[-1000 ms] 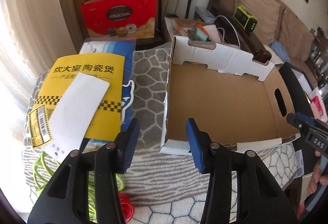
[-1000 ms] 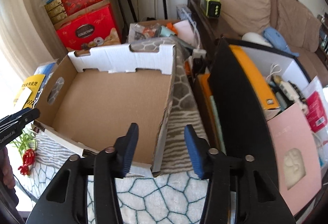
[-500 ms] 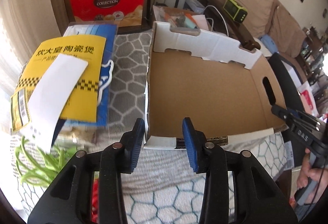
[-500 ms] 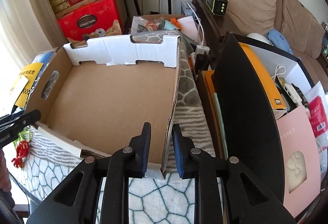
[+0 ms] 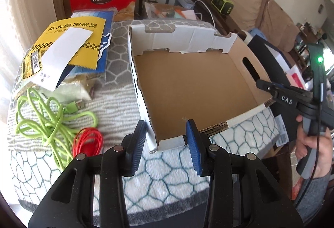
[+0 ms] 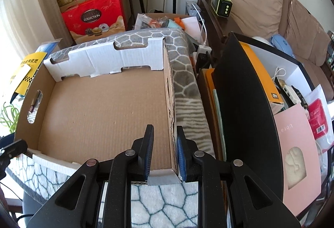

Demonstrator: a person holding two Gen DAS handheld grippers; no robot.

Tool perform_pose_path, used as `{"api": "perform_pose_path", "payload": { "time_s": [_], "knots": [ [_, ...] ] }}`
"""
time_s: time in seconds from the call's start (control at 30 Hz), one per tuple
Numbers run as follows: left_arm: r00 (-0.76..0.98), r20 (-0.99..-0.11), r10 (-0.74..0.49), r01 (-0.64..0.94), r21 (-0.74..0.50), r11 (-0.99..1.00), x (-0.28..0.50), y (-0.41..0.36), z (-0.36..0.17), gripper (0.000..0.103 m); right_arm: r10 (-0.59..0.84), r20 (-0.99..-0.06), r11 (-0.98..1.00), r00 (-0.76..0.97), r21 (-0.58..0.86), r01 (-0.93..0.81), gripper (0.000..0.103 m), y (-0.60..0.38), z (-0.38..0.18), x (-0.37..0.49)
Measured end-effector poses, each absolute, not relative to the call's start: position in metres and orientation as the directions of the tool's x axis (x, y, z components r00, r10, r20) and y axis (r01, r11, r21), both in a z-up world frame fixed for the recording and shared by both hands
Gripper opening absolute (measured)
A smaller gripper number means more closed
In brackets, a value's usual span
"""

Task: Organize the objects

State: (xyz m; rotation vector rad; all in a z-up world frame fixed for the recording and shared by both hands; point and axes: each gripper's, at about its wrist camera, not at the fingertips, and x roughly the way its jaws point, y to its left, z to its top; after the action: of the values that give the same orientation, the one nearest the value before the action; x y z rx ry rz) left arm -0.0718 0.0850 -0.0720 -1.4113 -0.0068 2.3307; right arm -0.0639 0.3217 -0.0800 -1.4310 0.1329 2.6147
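**Both tools at the tray's near corners**

The shallow brown cardboard tray (image 5: 194,86) sits on the patterned desk (image 5: 167,167). The left tool (image 5: 166,145) straddles its near-left corner, jaws apart. The right tool (image 6: 163,151) has just closed, gripping the right wall.

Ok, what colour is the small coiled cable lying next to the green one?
Red; the coiled cable shows best in the left wrist view, beside the green cable.

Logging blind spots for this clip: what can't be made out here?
- Left wrist view: right gripper pads, hidden behind the cardboard box wall.
- Right wrist view: green cable, cut off by the frame edge and the box.
- Both views: small print on the yellow booklet, too small.
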Motion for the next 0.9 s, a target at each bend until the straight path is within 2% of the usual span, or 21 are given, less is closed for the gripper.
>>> {"api": "perform_pose_path", "payload": {
  "time_s": [0.3, 0.33, 0.37, 0.43, 0.57, 0.8, 0.9],
  "knots": [
    [-0.41, -0.84, 0.354, -0.335, -0.223, -0.916, -0.068, 0.08, -0.074, 0.036, 0.113, -0.837, -0.985, -0.536, -0.025, -0.169, 0.023, 0.313, -0.08, -0.061],
    [-0.415, -0.841, 0.348, -0.338, -0.213, -0.917, -0.067, 0.08, -0.073, 0.041, 0.106, -0.835, -0.985, -0.539, -0.015, -0.171, 0.028, 0.314, -0.079, -0.06],
    [-0.42, -0.841, 0.342, -0.341, -0.204, -0.918, -0.067, 0.08, -0.072, 0.044, 0.099, -0.831, -0.985, -0.548, -0.003, -0.173, 0.042, 0.315, -0.076, -0.059],
    [-0.454, -0.831, 0.321, -0.334, -0.175, -0.926, -0.063, 0.076, -0.064, 0.065, 0.111, -0.813, -0.984, -0.572, -0.007, -0.18, 0.058, 0.315, -0.068, -0.056],
    [-0.511, -0.801, 0.313, -0.312, -0.166, -0.935, -0.059, 0.059, -0.045, 0.069, 0.145, -0.78, -0.983, -0.609, -0.044, -0.177, 0.058, 0.308, -0.05, -0.05],
    [-0.593, -0.757, 0.274, -0.207, -0.185, -0.961, -0.066, 0.004, -0.014, 0.079, 0.065, -0.754, -0.994, -0.653, 0.007, -0.106, 0.058, 0.287, -0.023, -0.051],
    [-0.608, -0.751, 0.255, -0.158, -0.2, -0.967, -0.073, -0.023, -0.008, 0.079, 0.028, -0.752, -0.997, -0.658, 0.023, -0.069, 0.058, 0.274, -0.017, -0.057]
  ]
}}
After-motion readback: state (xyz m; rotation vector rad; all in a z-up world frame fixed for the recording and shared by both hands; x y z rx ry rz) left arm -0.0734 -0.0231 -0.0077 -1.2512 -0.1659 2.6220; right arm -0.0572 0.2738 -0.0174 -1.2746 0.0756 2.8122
